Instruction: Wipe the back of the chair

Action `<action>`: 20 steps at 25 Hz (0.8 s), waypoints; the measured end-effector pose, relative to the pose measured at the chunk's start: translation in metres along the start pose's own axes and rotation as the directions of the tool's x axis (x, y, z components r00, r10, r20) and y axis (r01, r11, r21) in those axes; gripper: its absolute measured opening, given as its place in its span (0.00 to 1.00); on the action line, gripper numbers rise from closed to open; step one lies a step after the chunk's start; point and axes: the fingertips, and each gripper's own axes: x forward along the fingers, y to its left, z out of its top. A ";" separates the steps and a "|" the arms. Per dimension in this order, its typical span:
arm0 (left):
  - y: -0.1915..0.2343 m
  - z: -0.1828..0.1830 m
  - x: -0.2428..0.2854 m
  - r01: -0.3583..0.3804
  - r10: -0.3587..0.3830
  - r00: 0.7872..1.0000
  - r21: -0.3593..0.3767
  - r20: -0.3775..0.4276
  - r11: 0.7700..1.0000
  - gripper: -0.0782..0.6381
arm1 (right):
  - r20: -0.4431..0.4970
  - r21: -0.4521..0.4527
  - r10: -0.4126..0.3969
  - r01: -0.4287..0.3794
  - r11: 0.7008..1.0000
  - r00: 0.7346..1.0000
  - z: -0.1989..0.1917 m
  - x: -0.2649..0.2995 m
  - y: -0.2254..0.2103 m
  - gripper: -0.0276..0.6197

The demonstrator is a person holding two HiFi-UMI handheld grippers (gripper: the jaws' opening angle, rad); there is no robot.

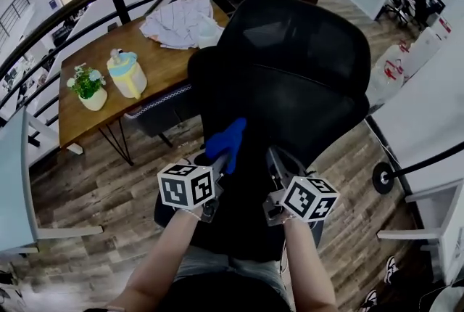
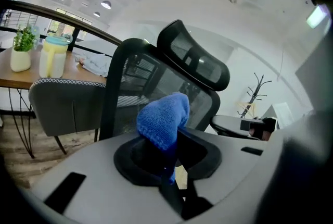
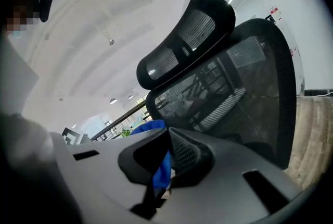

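The black mesh chair back stands right in front of you, beside the wooden table. Your left gripper is clamped on a blue cloth close to the mesh. Your right gripper sits just beside it, its jaws together at the tips.

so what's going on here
A person holds a gripper in each hand at a black mesh office chair. The left gripper is shut on a blue cloth, pointed at the chair's back. Blue also shows between the right gripper jaws; whether it grips the cloth is unclear.
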 end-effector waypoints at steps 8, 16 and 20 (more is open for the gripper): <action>-0.055 0.021 -0.016 0.107 -0.109 0.994 0.111 0.012 0.988 0.23 | 0.071 -0.067 0.008 -0.004 0.998 0.997 0.029 -0.044 0.015 0.09; -0.084 0.022 -0.023 0.159 -0.162 0.987 0.142 0.009 0.977 0.23 | 0.113 -0.148 0.002 0.015 0.989 0.994 0.044 -0.080 0.024 0.09; -0.092 0.013 -0.022 0.158 -0.158 0.987 0.165 -0.014 0.974 0.23 | 0.115 -0.179 -0.009 0.030 0.983 0.993 0.042 -0.085 0.023 0.09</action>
